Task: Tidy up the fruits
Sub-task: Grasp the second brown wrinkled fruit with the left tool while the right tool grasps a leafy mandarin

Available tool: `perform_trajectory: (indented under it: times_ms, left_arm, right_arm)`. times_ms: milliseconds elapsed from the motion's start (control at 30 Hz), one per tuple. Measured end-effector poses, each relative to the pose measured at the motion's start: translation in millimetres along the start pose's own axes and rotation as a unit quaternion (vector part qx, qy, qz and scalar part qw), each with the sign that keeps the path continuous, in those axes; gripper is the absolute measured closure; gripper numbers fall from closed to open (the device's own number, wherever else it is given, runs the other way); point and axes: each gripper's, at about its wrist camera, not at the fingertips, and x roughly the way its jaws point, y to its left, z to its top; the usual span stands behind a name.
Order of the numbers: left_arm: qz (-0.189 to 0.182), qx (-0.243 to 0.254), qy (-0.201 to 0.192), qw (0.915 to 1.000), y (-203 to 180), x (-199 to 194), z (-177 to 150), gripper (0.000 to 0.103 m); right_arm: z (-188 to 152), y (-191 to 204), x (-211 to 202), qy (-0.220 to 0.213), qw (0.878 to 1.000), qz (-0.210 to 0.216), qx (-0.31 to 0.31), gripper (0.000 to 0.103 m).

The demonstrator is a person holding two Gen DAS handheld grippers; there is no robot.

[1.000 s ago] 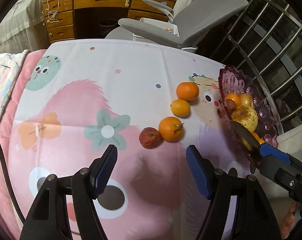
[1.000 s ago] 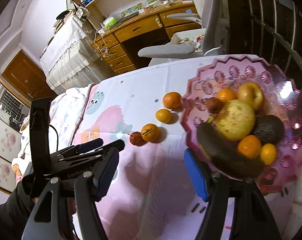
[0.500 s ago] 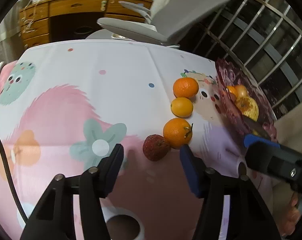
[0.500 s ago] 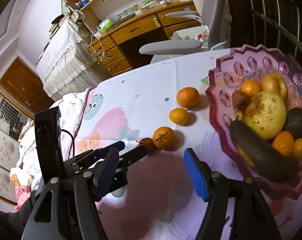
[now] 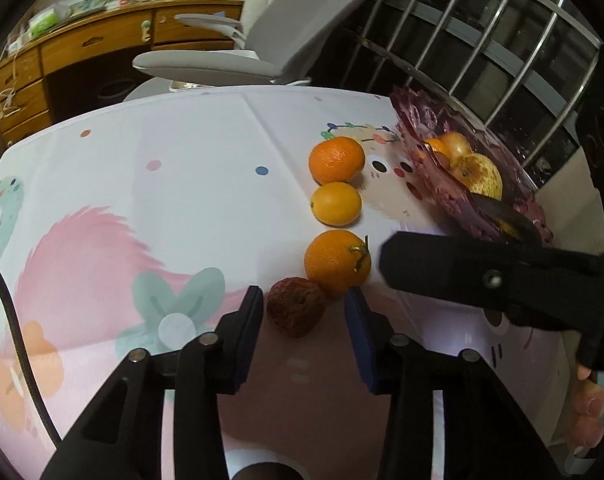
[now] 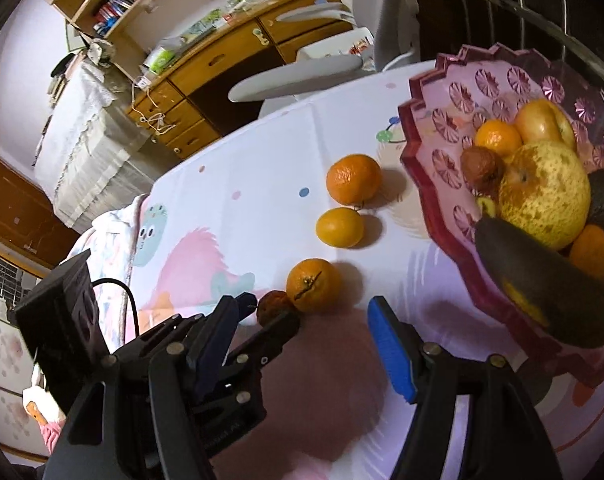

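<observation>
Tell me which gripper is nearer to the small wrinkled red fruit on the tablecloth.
Left. The left gripper has its open fingers on either side of the red fruit, not yet touching. The right gripper hovers open farther back, toward the pink bowl.
</observation>
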Motion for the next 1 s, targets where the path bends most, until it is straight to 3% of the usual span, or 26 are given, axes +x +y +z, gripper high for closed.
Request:
perform_trajectory:
  times_ms: [167, 633, 767, 933, 1000]
  left_arm:
    - [0.002, 0.016, -0.002, 0.9999, 3.1, 3.9, -3.4, 0.073]
    - [0.025, 0.014, -0.009, 0.9996, 19.7, -16.6, -12.9, 0.075]
    - [0.030, -0.003, -0.019, 0.9994, 32.5, -27.9, -11.7, 0.075]
    - [0.044, -0.034, -0.029, 0.9980, 46.8, -40.5, -10.8, 0.075]
    - [0.050, -0.046, -0.036, 0.9970, 51.6, -47.0, -10.9, 0.075]
  right_arm:
    - [2.3, 3.1, 13.6, 0.008, 1.000, -0.008, 0.019, 0.035]
    - [10.3, 11.9, 40.1, 0.027, 0.998, -0.052, 0.031, 0.046]
    - [10.0, 19.5, 46.1, 0.028, 0.996, -0.081, 0.012, 0.049]
    - [8.9, 21.0, 54.5, 0.038, 0.993, -0.109, 0.002, 0.063]
    - [9.1, 20.9, 54.0, 0.034, 0.993, -0.112, -0.002, 0.063]
